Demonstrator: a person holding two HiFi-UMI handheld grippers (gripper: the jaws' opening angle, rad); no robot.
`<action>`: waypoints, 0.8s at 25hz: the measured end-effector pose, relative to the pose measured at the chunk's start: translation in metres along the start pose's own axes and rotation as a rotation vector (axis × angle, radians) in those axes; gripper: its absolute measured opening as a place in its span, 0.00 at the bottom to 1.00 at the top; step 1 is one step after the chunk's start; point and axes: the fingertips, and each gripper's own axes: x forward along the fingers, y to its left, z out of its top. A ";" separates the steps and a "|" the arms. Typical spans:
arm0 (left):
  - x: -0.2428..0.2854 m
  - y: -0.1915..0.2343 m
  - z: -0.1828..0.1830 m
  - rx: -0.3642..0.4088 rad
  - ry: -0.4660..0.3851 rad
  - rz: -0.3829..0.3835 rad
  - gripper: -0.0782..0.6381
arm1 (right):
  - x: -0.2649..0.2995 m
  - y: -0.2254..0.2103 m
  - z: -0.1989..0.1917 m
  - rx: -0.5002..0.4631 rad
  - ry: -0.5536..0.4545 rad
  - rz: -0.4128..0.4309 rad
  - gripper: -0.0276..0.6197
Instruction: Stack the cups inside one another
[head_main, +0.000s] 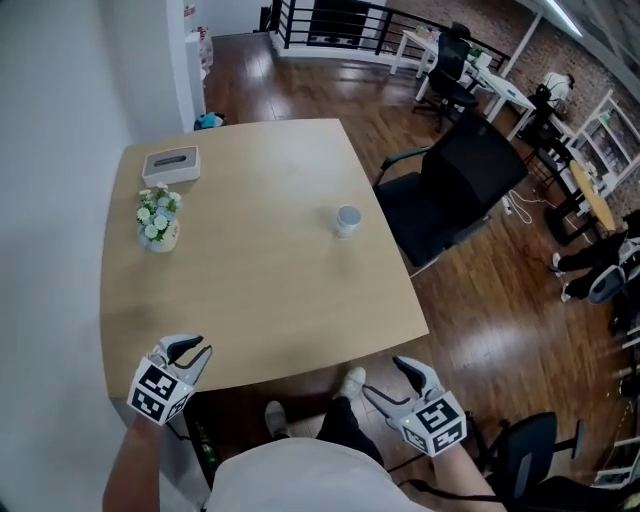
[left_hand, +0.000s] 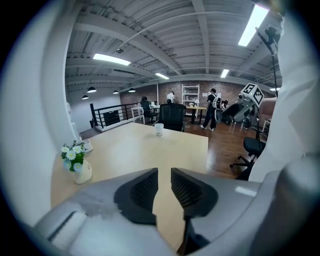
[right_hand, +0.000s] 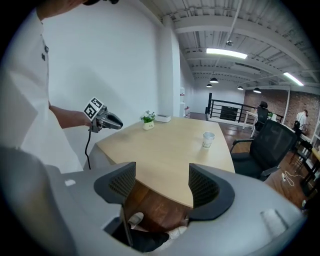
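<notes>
Sitting upright near the far right edge of the wooden table (head_main: 260, 290), the white cup (head_main: 347, 220) is standing alone, well apart from both your tools. You are holding the left gripper (head_main: 193, 350) at the table's near left corner, jaws narrowly apart and empty, and the right gripper (head_main: 385, 377) off the near edge above the floor, jaws wide apart and empty. A flower vase (head_main: 158, 222) and a tissue box (head_main: 171, 163) are sitting at the table's far left.

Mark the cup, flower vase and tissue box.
cup (head_main: 347, 222): head view, its side wall.
flower vase (head_main: 164, 238): head view, its pale body.
tissue box (head_main: 171, 165): head view, its top face.
</notes>
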 end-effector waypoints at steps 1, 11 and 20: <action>-0.001 -0.001 -0.005 -0.015 -0.005 0.001 0.23 | -0.001 0.004 -0.002 -0.010 0.010 -0.003 0.55; 0.009 -0.027 -0.001 -0.029 -0.085 -0.078 0.24 | -0.009 0.021 -0.010 -0.017 0.035 -0.024 0.55; 0.027 -0.041 0.015 -0.016 -0.105 -0.116 0.24 | -0.002 0.008 -0.001 -0.039 0.034 -0.008 0.55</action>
